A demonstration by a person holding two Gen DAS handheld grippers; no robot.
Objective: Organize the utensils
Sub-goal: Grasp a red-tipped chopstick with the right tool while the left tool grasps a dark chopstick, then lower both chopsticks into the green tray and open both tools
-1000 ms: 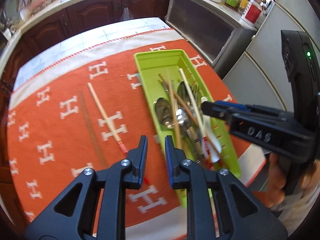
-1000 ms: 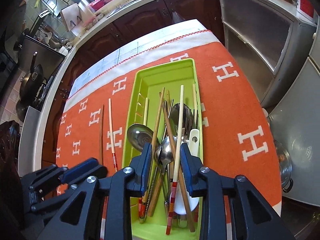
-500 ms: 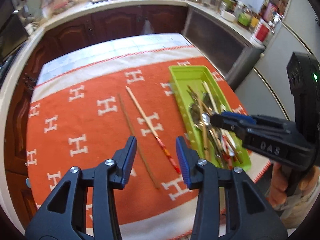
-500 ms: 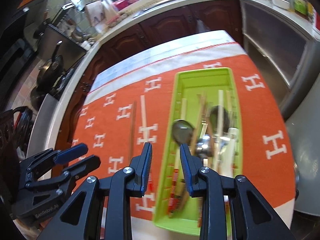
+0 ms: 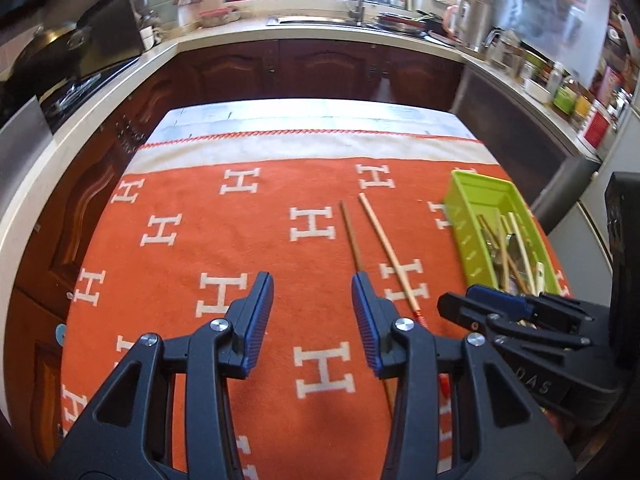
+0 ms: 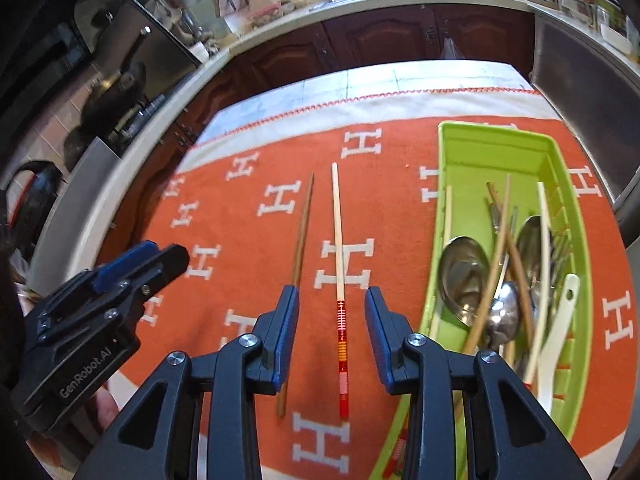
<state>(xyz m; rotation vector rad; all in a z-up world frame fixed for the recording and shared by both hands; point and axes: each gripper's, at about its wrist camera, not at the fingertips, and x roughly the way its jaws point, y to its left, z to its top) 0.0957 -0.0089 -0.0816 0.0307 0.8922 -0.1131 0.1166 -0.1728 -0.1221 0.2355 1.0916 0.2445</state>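
So going L to R: the left gripper hangs over bare orange cloth w/ nothing between its jaws, which stand apart. Next over, two chopsticks lie loose on the cloth, just beside each other and roughly parallel: a dark brown chopstick and a pale chopstick w/ a red banded end nearest the camera. The right gripper sits right above that pale one, jaws opening, the stick between them but the pads not touching it yet afaict. Far right is the green tray w/ a jumble of spoons, more chopsticks and a white utensil. Imo the step is picking up the pale stick, so come straight down, keep it centred between the pads, close near the banded end (thin sticks roll away easily), and don't bump the brown one sitting under the left finger's tip.
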